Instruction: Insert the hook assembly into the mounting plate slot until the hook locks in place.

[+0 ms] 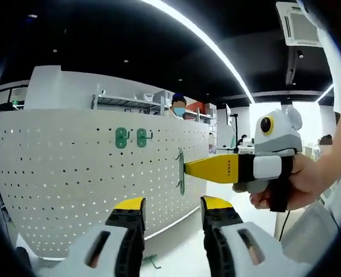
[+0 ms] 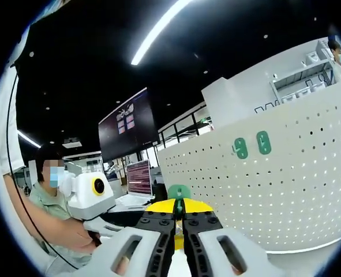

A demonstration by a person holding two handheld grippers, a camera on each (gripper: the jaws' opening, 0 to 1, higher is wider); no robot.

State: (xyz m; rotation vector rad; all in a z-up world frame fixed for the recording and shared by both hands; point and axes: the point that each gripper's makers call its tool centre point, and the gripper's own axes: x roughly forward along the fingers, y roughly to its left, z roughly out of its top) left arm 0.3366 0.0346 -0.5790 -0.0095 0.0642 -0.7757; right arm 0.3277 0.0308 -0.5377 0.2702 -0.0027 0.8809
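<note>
A white pegboard mounting plate stands upright on the counter, two green hooks already seated side by side high on its face. At the board's edge, the right gripper, held in a person's hand, has its yellow-tipped fingers closed on a third green hook; in the right gripper view the same hook sits pinched between the tips. The left gripper hangs in front of the board, its fingers parted and holding nothing.
</note>
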